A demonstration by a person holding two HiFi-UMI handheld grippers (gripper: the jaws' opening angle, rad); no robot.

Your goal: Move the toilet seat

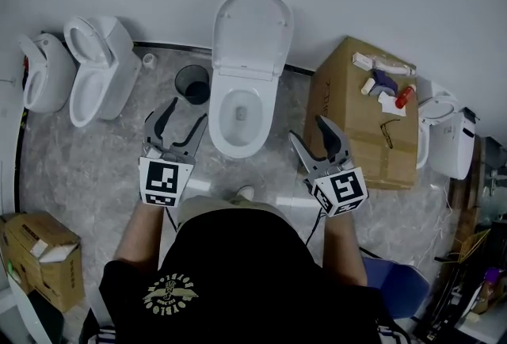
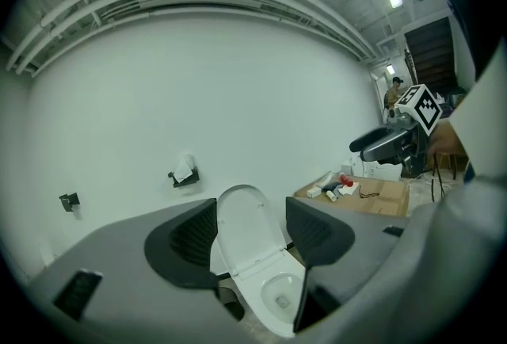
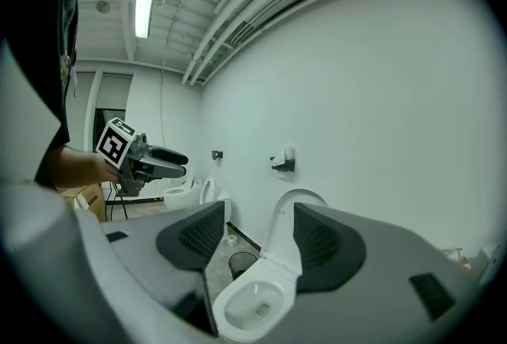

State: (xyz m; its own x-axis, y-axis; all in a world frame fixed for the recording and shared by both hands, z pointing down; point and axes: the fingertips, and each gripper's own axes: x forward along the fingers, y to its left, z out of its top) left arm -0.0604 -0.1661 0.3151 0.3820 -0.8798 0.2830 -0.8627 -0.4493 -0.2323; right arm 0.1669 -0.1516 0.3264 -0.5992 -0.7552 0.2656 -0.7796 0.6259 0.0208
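A white toilet stands against the wall with its seat and lid (image 1: 252, 33) tipped up over the open bowl (image 1: 240, 114). I cannot tell whether the seat ring is up with the lid. My left gripper (image 1: 178, 122) hovers open by the bowl's left front, and my right gripper (image 1: 307, 130) hovers open by its right front; neither touches the toilet. In the left gripper view the raised lid (image 2: 242, 215) shows between the empty pads of the left gripper (image 2: 250, 233). The right gripper (image 3: 257, 235) frames the lid (image 3: 287, 212) and bowl (image 3: 249, 303) the same way.
A black waste bin (image 1: 192, 83) sits left of the bowl. A cardboard box (image 1: 360, 128) with bottles on top stands to its right. Two more toilets (image 1: 99, 69) stand at the left and another (image 1: 445, 136) at the right. My shoe (image 1: 244, 194) is near the bowl's front.
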